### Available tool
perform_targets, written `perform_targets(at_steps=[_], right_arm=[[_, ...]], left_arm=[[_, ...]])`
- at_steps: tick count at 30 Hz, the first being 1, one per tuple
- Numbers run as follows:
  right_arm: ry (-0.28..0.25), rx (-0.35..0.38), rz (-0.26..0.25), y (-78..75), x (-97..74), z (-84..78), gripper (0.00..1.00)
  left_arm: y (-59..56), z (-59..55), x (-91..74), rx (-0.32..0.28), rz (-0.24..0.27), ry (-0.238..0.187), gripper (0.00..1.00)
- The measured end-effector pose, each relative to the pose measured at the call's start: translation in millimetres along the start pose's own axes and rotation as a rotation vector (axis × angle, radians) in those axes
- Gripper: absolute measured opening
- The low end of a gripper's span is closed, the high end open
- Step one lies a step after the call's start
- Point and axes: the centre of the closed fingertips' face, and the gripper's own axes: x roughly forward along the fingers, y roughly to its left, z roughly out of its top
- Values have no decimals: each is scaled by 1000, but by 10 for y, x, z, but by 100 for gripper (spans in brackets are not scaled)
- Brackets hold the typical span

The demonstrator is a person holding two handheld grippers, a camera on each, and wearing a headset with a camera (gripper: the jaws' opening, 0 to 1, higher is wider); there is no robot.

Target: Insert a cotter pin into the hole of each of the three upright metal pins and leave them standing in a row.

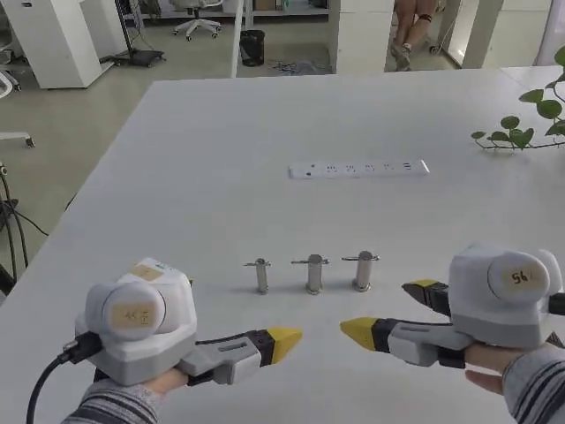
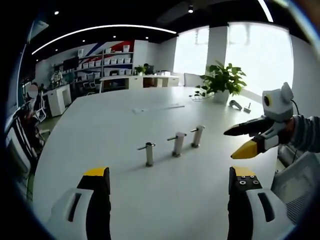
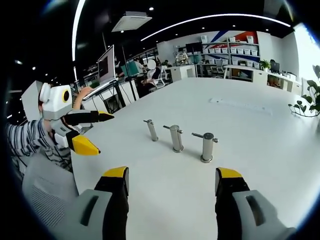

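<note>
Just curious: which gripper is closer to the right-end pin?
Right. The right gripper hovers just right of the right-end metal pin; the left gripper is nearer the left-end pin.

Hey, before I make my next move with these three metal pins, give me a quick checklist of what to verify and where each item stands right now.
1. All standing upright: left pin, middle pin, right pin: ok.
2. Pins form one row on the table: ok.
3. A cotter pin crosses the top of each one: ok.
4. Cotter pins pushed fully home: cannot tell, too small.
5. Left gripper open, holding nothing, apart from the pins: ok.
6. Right gripper open, holding nothing, apart from the pins: ok.
</note>
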Motion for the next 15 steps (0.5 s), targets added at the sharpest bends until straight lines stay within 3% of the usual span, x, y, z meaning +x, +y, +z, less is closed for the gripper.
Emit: perform_targets(at_steps=[4, 15], right_arm=[[-18, 37, 2, 53, -36, 10, 67], [-24, 14, -34, 43, -63, 20, 67]], left_arm=[[-9, -22, -9, 1, 4, 9, 98], [-50, 4, -63, -2, 6, -2, 97]])
